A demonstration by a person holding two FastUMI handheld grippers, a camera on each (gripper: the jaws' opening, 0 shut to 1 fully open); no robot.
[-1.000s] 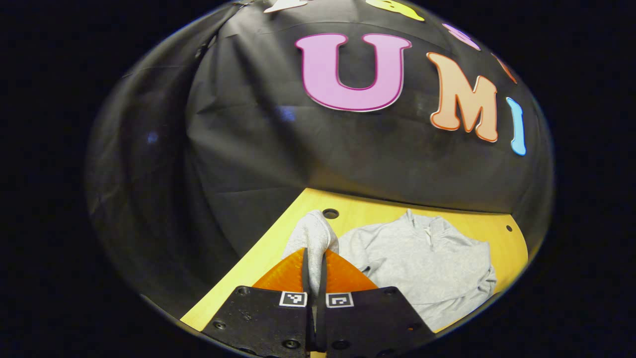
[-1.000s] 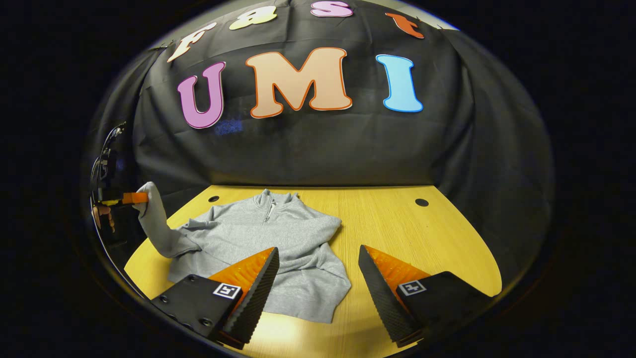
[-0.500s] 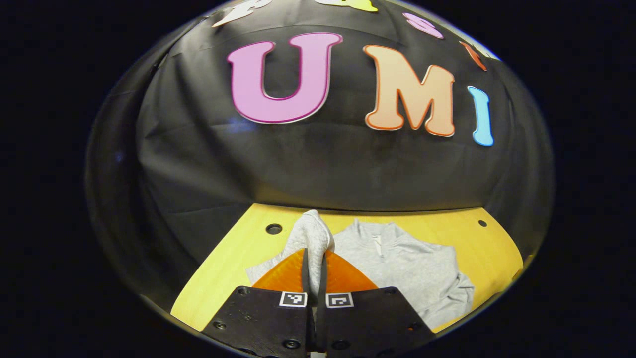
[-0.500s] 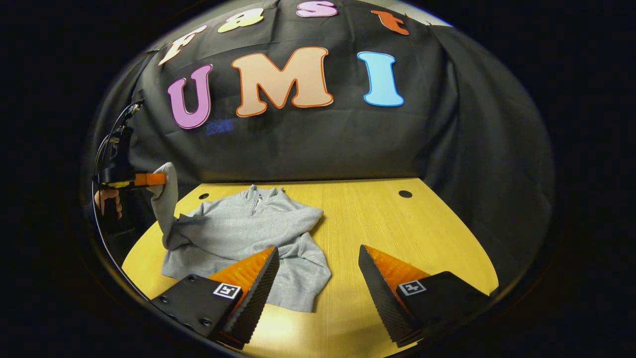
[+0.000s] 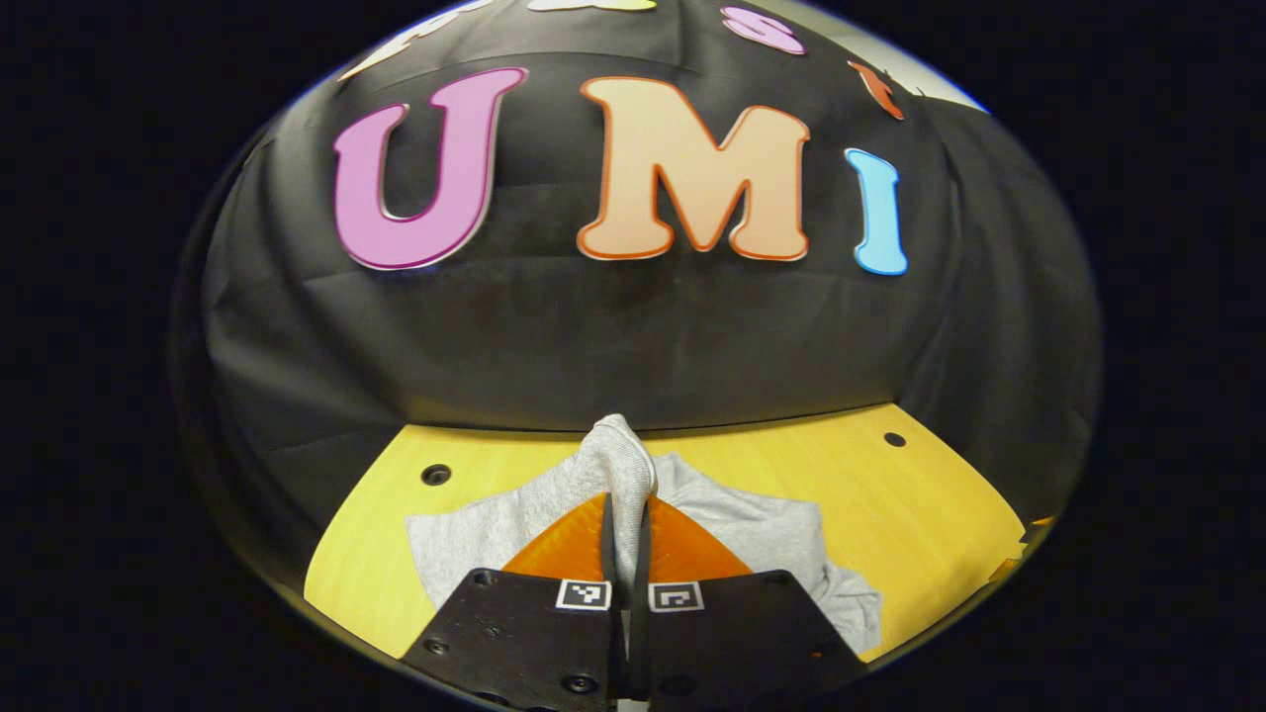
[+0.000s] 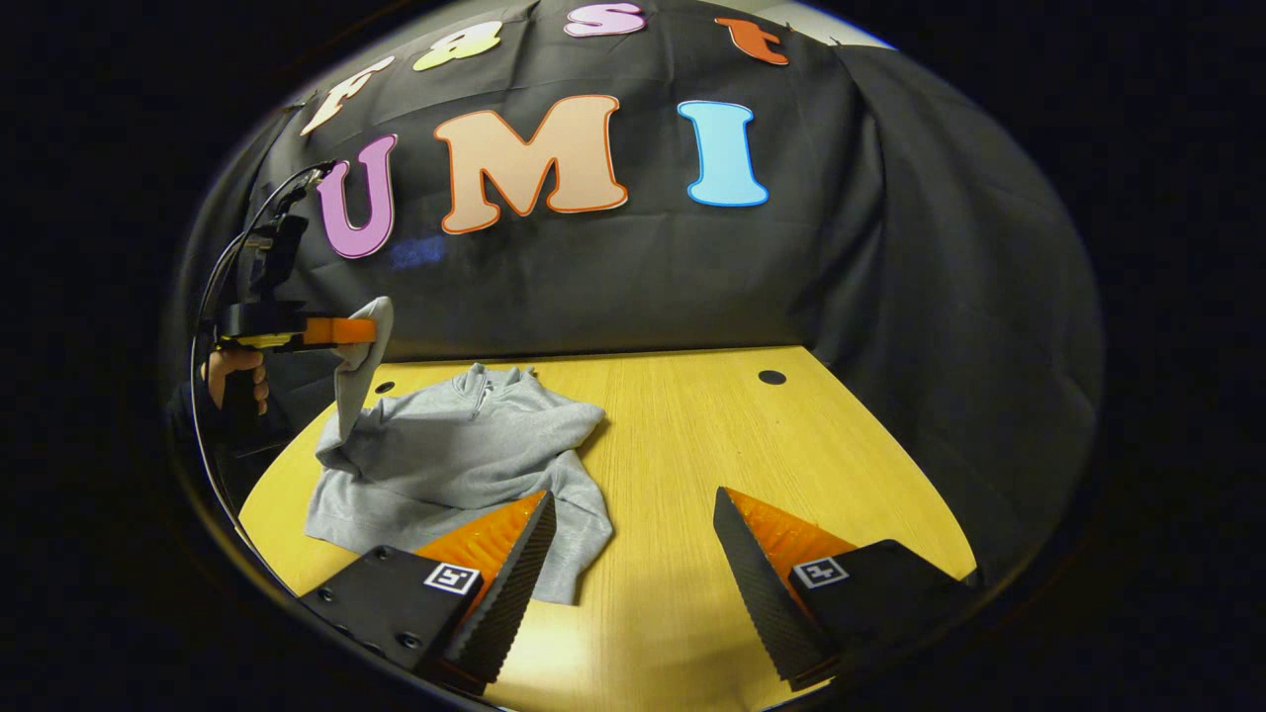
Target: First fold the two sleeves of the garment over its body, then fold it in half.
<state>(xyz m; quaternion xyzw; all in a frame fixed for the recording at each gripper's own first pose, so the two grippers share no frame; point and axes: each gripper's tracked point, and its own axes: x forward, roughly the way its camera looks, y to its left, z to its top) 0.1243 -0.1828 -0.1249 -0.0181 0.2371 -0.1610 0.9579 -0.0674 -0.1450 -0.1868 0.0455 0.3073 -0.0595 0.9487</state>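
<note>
Grey garment lay on table toward its left edge. Left gripper pinched sleeve tight between both fingers, raised clear of table, likely to swing it over body. Right gripper hung wide open above near edge, holding nothing, probably waiting.

One garment, two claws, one table
</note>
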